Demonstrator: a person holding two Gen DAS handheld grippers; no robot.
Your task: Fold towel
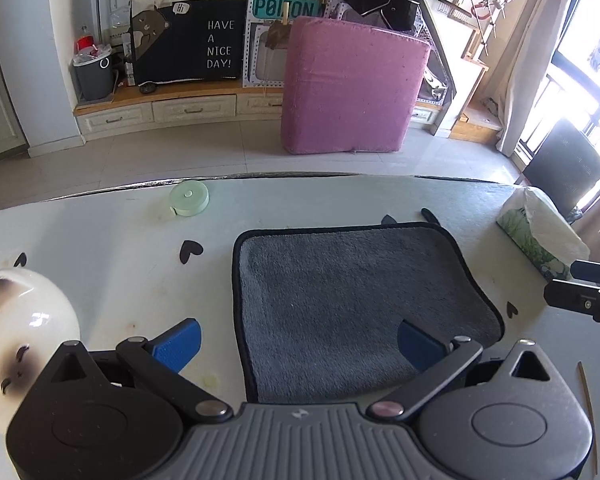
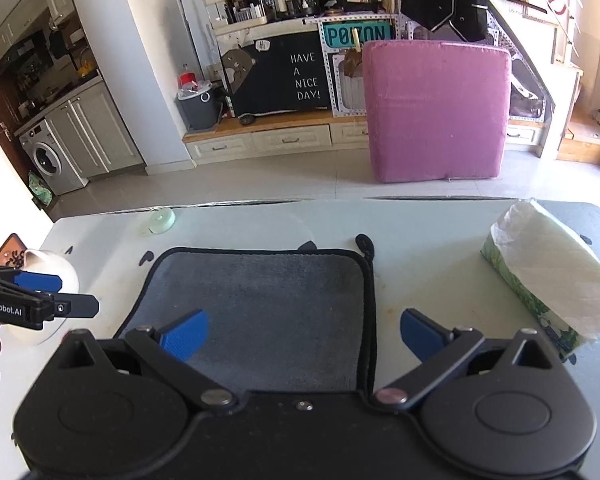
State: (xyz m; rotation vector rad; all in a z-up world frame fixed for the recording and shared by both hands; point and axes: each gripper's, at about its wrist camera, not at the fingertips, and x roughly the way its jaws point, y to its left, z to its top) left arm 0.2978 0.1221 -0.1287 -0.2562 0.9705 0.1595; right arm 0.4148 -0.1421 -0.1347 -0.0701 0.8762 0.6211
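A grey towel (image 1: 352, 296) with black trim lies flat on the white table (image 1: 112, 240); it also shows in the right wrist view (image 2: 268, 300). My left gripper (image 1: 298, 342) is open and empty, hovering over the towel's near left edge, with its left pad over the bare table. My right gripper (image 2: 304, 334) is open and empty over the towel's near right edge, with its right pad over the table. Each gripper shows at the edge of the other's view: the right one (image 1: 580, 292), the left one (image 2: 40, 300).
A white teapot (image 1: 20, 328) stands at the table's left. A green round case (image 1: 189, 199) lies near the far edge. A tissue pack (image 2: 548, 280) sits at the right. A thin stick (image 1: 588, 404) lies near the right front. A pink cushion (image 1: 352, 84) stands on the floor beyond.
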